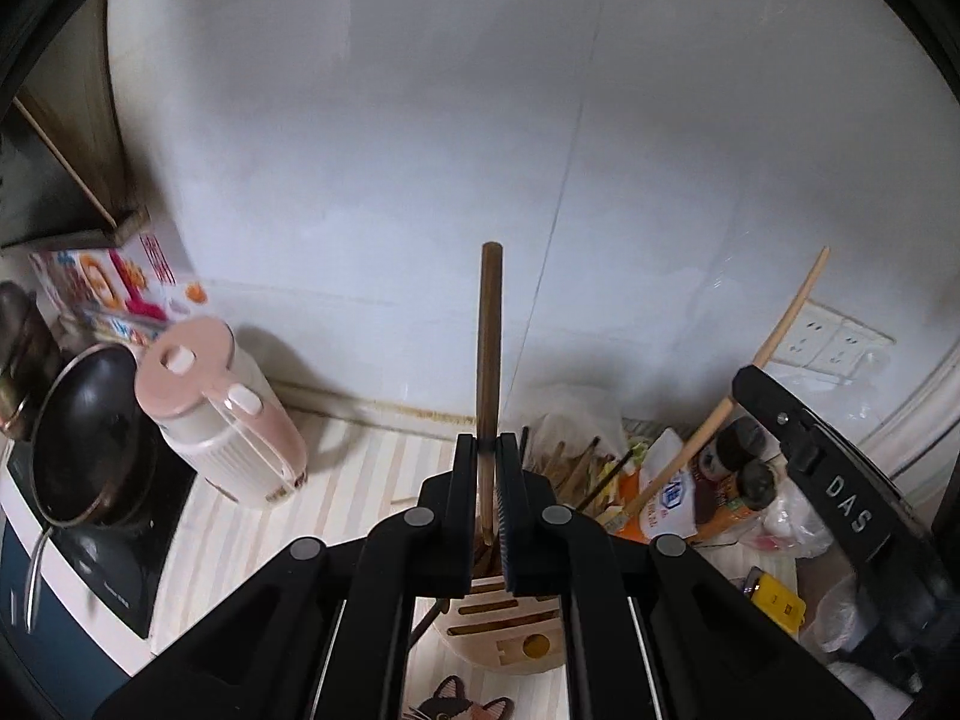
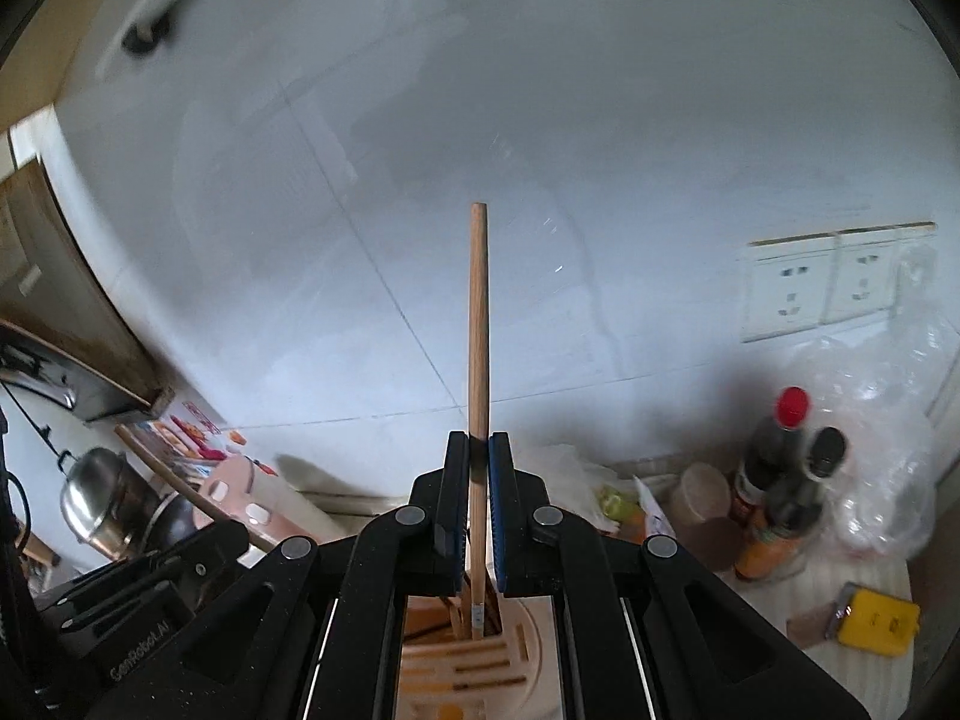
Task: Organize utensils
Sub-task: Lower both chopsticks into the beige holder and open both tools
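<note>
two grippers, left (image 1: pixel 487 441) and right (image 2: pixel 478 441), each clamp a chopstick | striped countertop (image 1: pixel 360 480) (cluttered) | white tiled wall (image 1: pixel 420 150)

Ahead of and above each tool, open space is found up to the tiled wall (image 1: pixel 420 150). Below the left tool (image 1: pixel 486 450), passage is blocked by the slotted holder (image 1: pixel 510 612). To its left the way is narrowed by a pink jug (image 1: pixel 222 414) and a pan (image 1: pixel 90 432); to its right, bottles (image 1: pixel 744 462) and bags (image 1: pixel 792 516) crowd the table (image 1: pixel 336 480).
</note>
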Demonstrator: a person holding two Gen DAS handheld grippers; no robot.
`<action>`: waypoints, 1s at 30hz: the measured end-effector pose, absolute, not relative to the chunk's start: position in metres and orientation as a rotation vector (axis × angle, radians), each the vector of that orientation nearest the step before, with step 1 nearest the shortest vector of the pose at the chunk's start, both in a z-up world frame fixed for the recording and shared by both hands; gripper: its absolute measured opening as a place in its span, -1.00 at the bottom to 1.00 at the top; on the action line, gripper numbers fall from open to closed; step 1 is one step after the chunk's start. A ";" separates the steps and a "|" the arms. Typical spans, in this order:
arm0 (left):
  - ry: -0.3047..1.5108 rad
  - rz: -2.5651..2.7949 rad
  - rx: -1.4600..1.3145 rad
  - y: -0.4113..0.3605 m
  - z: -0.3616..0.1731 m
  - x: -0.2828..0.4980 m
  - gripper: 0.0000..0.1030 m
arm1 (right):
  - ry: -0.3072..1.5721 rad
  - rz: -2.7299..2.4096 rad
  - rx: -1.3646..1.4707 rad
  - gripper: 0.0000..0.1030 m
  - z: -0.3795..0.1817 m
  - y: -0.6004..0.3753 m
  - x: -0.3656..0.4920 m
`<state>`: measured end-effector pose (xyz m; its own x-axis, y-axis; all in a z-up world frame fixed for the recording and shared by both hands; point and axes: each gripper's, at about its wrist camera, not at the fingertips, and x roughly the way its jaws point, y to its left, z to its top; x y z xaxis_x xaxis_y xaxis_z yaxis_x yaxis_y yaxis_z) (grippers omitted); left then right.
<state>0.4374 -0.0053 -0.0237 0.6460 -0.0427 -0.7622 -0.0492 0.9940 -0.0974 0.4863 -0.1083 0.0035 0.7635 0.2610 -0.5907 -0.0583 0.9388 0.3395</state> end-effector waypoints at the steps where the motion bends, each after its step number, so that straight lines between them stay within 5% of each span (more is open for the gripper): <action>1: 0.882 0.004 -0.116 -0.005 -0.029 0.441 -0.93 | 0.683 0.180 0.304 -0.88 -0.003 -0.104 0.490; 10: 0.994 -0.013 -0.175 0.000 -0.057 0.455 -0.84 | 0.792 0.246 0.249 -0.85 -0.044 -0.085 0.510; 12: 0.988 -0.008 -0.194 0.004 -0.051 0.451 -0.82 | 0.818 0.261 0.255 -0.70 -0.048 -0.088 0.510; 13: 0.980 0.012 -0.193 0.005 -0.047 0.448 -0.69 | 0.827 0.264 0.264 -0.44 -0.048 -0.091 0.508; 14: 0.971 0.026 -0.193 0.007 -0.042 0.445 -0.34 | 0.832 0.264 0.271 -0.19 -0.049 -0.094 0.507; 15: 0.957 0.036 -0.195 0.010 -0.037 0.441 -0.10 | 0.836 0.262 0.277 -0.12 -0.049 -0.097 0.504; 16: 0.933 0.047 -0.194 0.013 -0.031 0.436 0.34 | 0.840 0.257 0.281 -0.07 -0.049 -0.101 0.501; 17: 0.908 0.060 -0.193 0.015 -0.026 0.431 0.52 | 0.838 0.252 0.282 -0.07 -0.048 -0.104 0.497; 21: 0.834 0.128 -0.130 0.022 -0.015 0.402 0.68 | 0.834 0.209 0.256 0.08 -0.047 -0.118 0.474; 23: 0.800 0.162 -0.097 0.024 -0.018 0.386 1.00 | 0.831 0.189 0.233 0.24 -0.049 -0.121 0.461; 30: 0.794 0.225 -0.053 0.024 -0.043 0.355 1.00 | 0.838 0.147 0.113 0.93 -0.065 -0.110 0.417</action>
<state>0.3553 0.0241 -0.0426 0.6785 0.1799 -0.7122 -0.2197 0.9749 0.0368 0.4167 -0.1100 -0.0647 0.6599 0.1745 -0.7308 -0.0856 0.9838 0.1575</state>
